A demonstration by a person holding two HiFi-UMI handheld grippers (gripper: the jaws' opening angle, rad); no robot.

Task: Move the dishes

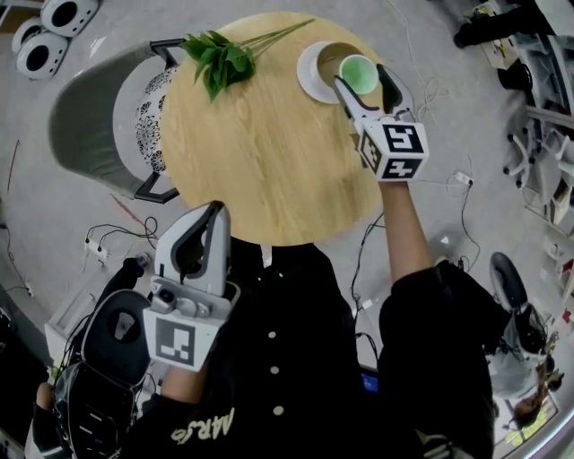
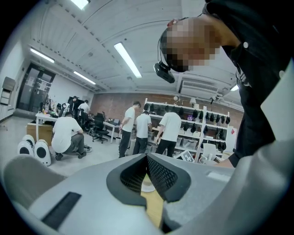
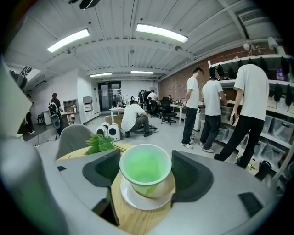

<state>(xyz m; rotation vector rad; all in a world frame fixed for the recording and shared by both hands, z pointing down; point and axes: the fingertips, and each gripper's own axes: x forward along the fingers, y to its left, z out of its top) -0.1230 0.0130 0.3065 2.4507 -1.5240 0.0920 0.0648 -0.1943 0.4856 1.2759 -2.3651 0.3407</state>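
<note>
A pale green cup point(image 1: 359, 72) point(image 3: 145, 167) sits between the jaws of my right gripper point(image 1: 363, 79) point(image 3: 145, 173), and both pads press on its sides. It hangs just over a tan bowl point(image 1: 328, 56) point(image 3: 164, 187) that rests on a white plate point(image 1: 308, 79) point(image 3: 138, 203) at the far right of the round wooden table point(image 1: 269, 152). My left gripper point(image 1: 215, 211) point(image 2: 147, 158) is shut on nothing, held close to my body at the table's near edge.
A sprig of green leaves point(image 1: 220, 58) point(image 3: 98, 143) lies at the table's far left. A grey chair point(image 1: 90, 116) stands left of the table. Cables and white speakers point(image 1: 54, 27) are on the floor. Several people stand by shelves point(image 2: 197, 133) in the background.
</note>
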